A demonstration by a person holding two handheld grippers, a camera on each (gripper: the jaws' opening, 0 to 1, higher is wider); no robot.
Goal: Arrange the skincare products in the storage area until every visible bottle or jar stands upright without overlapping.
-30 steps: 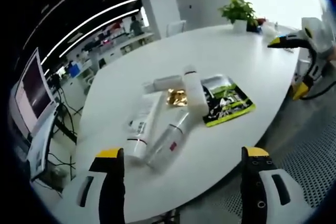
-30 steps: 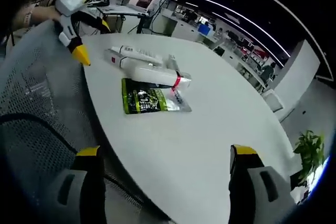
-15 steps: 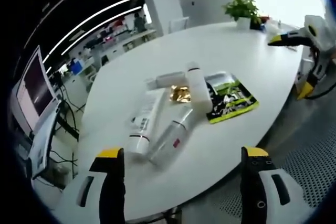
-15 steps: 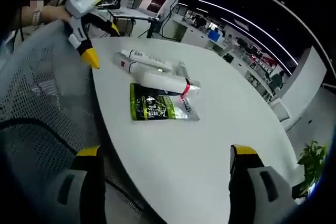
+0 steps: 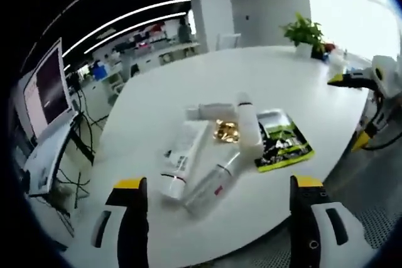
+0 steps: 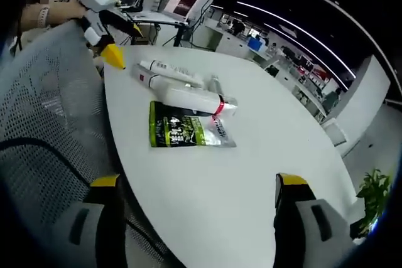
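The left tool (image 5: 217, 214) is held open above the near edge of the white tabletop (image 5: 157, 98), nothing between its jaws. A cluster of white skincare tubes (image 5: 188, 167) is seen lying flat and crossed over one another, a gold packet (image 5: 226, 131) among them. A green sachet (image 5: 284, 145) lies touching the tubes. The right tool (image 5: 370, 101) is seen at the right edge, beyond the tabletop. A potted plant (image 5: 306, 32) stands at the far side.

All products lie flat in one cluster near the table (image 5: 188, 73) edge: tube (image 5: 181, 160) leftmost in the left gripper view, bottle (image 5: 212, 183) touching its right side, pouch (image 5: 282, 144) at the right end. A second bottle (image 5: 249, 123) lies between them, overlapping the pouch's edge, with a foil packet (image 5: 225, 131) just left of it and a small tube (image 5: 210, 112) behind. Potted plant (image 5: 306, 32) at the far edge, monitor (image 5: 47, 86) off the table to the left.
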